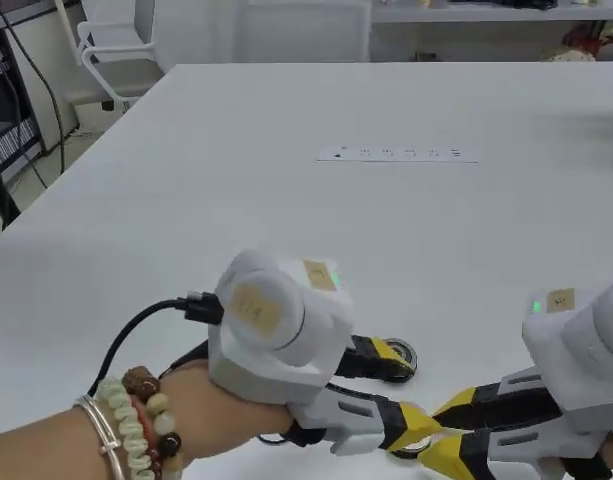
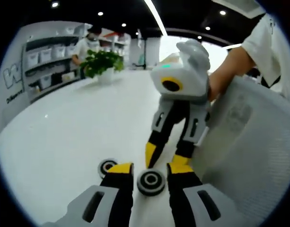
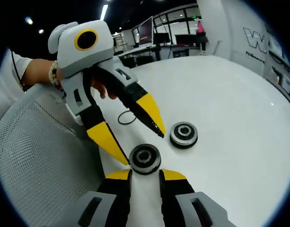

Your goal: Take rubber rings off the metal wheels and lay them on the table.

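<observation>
right gripper view, item one: metal wheel (image 3: 145, 158), black rubber ring round its rim, flat on the white table (image 3: 239, 118). it sits between the spread jaws of my left gripper (image 2: 150, 169) and just ahead of my right gripper (image 3: 145, 176), also spread, both holding nothing. item two: second wheel (image 3: 183, 135), nearby. i judge the hub stiff and slick, the ring soft and stretchy: pin the hub, pinch the ring's edge.

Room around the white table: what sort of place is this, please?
Probably an open office or lab workspace: wall shelves holding white bins, desks with a monitor, and an office chair beside the large table.
</observation>
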Tool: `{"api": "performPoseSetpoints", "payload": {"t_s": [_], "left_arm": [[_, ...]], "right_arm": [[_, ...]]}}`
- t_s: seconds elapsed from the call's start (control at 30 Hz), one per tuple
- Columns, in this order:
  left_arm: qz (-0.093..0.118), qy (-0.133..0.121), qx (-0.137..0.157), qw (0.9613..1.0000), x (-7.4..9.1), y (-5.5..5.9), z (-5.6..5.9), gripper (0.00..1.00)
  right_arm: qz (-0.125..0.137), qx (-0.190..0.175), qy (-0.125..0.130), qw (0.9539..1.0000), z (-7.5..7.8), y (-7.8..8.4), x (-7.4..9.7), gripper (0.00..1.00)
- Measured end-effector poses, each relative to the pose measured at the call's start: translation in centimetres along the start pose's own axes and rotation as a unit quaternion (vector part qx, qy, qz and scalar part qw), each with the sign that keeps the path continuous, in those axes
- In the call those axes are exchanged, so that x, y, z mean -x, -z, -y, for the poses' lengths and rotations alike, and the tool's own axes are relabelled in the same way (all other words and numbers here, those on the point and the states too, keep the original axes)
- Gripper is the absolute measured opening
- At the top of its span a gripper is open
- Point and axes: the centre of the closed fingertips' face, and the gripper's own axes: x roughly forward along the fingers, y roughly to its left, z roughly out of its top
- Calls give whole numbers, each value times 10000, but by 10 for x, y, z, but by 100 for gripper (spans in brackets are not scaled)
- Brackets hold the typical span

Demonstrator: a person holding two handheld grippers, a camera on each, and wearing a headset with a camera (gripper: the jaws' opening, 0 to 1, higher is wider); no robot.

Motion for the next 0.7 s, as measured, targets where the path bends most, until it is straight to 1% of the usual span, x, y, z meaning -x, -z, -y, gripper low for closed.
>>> {"api": "performPoseSetpoints", "payload": {"t_s": [0.07,0.1,0.17,0.23,0.4,0.5,0.6,0.63,0.67,0.7], "left_arm": [[-165,41,-113,9998,-2,9,2,27],[-289,32,-172,9994,-3,15,3,26],[-368,35,-206,9991,-5,21,3,25],[-383,115,-150,9991,-6,22,5,24],[-342,22,-79,9994,-6,22,1,18],[-332,0,-95,9994,-6,23,-1,16],[-306,-1,-106,9995,-6,23,0,16],[-375,27,-85,9993,-7,25,1,15],[-358,-19,-122,9993,-5,26,0,15],[-328,-2,-180,9993,-6,25,0,15]], "right_arm": [[-6,7,-16,10000,0,0,-1,21],[-10,18,-12,10000,0,0,-1,21],[-10,51,-6,10000,0,0,-1,20],[-3,90,6,10000,0,0,-2,20],[17,116,20,9999,1,0,-1,19],[-18,246,49,9997,2,1,-1,17],[8,240,30,9997,2,1,-1,16],[16,258,32,9997,2,1,-1,16],[18,279,34,9996,2,1,-1,15],[20,311,37,9995,2,1,-1,14]]}}
